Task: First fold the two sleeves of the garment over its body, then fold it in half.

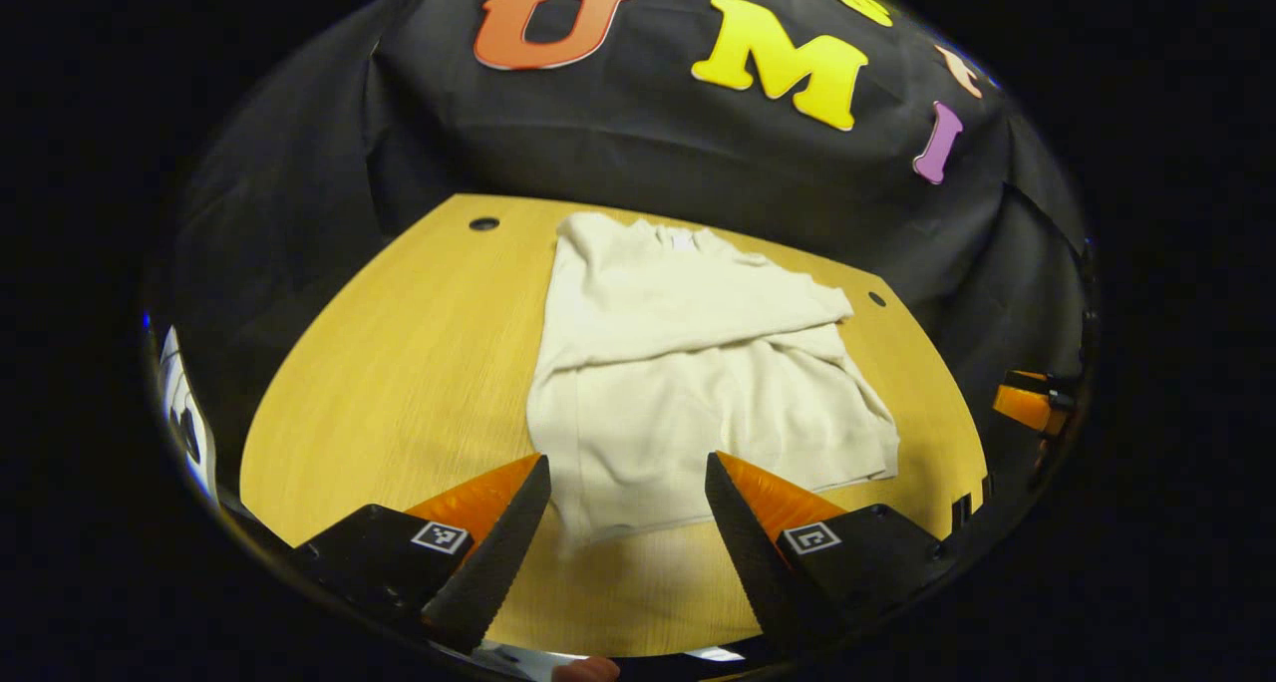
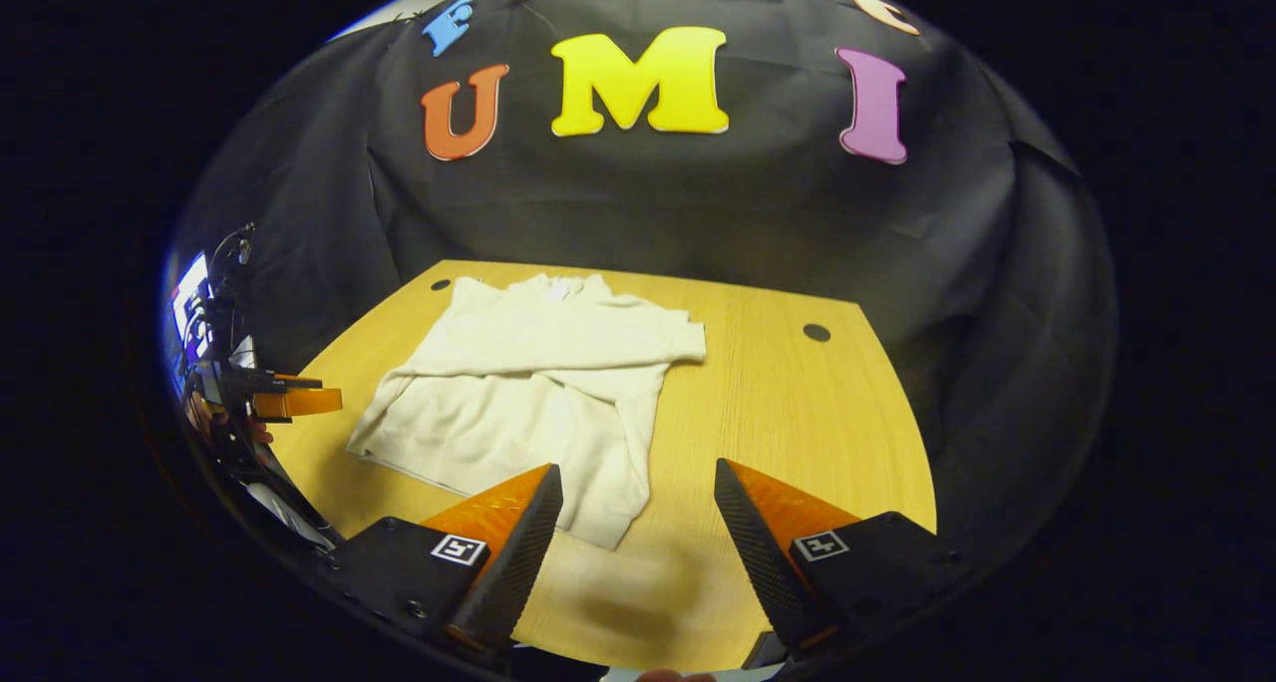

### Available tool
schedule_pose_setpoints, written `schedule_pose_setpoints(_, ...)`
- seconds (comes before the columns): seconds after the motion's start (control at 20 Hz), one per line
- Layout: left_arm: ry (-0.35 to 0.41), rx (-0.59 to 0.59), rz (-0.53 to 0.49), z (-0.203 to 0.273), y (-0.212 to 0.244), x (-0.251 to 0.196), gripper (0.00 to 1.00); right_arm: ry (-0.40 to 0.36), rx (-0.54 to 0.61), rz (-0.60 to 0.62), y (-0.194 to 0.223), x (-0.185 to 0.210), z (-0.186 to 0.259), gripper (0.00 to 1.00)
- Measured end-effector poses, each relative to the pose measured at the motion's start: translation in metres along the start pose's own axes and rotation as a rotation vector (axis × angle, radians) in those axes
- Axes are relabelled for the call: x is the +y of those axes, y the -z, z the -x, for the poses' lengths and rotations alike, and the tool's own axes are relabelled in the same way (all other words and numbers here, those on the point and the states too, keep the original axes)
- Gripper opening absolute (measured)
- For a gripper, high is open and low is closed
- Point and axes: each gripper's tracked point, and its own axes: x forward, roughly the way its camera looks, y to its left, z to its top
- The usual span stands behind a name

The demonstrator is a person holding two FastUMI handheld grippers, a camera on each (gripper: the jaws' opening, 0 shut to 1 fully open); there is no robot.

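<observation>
Left gripper [image 1: 628, 508] hangs spread and empty over the garment [image 1: 688, 383], which lies on the bench [image 1: 399, 383] with both sleeves crossed over its body. Your right gripper [image 2: 638, 512], also apart, hovers by the hem. Pinch one layer only and the sleeves could slide loose. Nothing blocks you.

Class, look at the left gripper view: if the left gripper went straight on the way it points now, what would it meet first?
Probably the near hem of the cream-white knitted garment, which lies flat on the yellow wooden table just ahead of the open left gripper. Depth is unclear, so it might touch the bare tabletop first.
</observation>
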Motion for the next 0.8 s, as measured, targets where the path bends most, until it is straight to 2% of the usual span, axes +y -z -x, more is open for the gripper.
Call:
schedule_pose_setpoints(0.15,0.003,0.097,0.065,-0.014,0.028,0.012,0.98,-0.021,0.104,-0.049,0.028,0.002,-0.023,0.94)
schedule_pose_setpoints(0.35,0.005,0.149,0.125,-0.023,0.043,0.016,0.99,0.008,0.234,-0.122,0.066,0.004,-0.058,0.96)
schedule_pose_setpoints(0.4,0.001,0.157,0.128,-0.040,0.041,0.019,0.99,0.017,0.259,-0.126,0.074,0.004,-0.066,0.96)
schedule_pose_setpoints(0.5,0.018,0.161,0.132,-0.032,0.037,0.007,0.98,0.045,0.297,-0.113,0.088,0.009,-0.085,0.94)
schedule_pose_setpoints(0.55,0.009,0.160,0.125,-0.043,0.036,0.004,0.98,0.047,0.308,-0.113,0.092,0.014,-0.093,0.97)
schedule_pose_setpoints(0.7,-0.003,0.170,0.110,-0.043,0.036,0.000,1.00,0.056,0.335,-0.123,0.099,0.026,-0.111,0.94)
schedule_pose_setpoints(0.8,-0.014,0.189,0.108,-0.045,0.038,0.001,0.93,0.062,0.350,-0.132,0.100,0.033,-0.119,0.97)
